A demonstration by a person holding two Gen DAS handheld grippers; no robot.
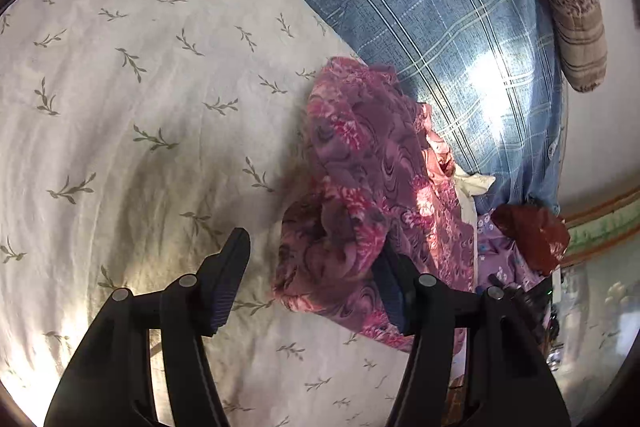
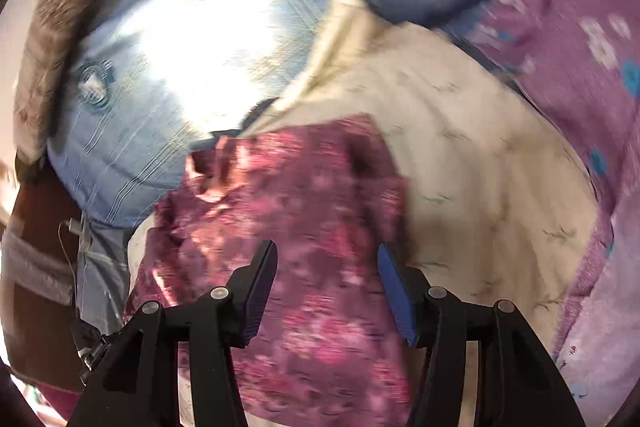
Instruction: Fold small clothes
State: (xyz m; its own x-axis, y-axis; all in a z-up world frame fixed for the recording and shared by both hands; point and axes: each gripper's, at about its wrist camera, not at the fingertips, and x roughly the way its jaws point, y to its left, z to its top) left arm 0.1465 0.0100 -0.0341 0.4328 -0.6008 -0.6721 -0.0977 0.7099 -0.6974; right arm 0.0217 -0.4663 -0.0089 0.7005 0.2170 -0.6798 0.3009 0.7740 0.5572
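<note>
The pink garment [image 1: 360,187] lies crumpled on the cream sheet [image 1: 140,107], right of centre in the left wrist view. The left gripper [image 1: 316,279] is spread; its right finger touches the garment's lower fold, its left finger hangs over bare sheet. In the blurred right wrist view, the right gripper [image 2: 326,291] is spread above the garment [image 2: 300,227], which fills the lower centre. Open sheet stretches across the left of the left view; the blue pillow [image 1: 440,27] borders the garment at upper right.
</note>
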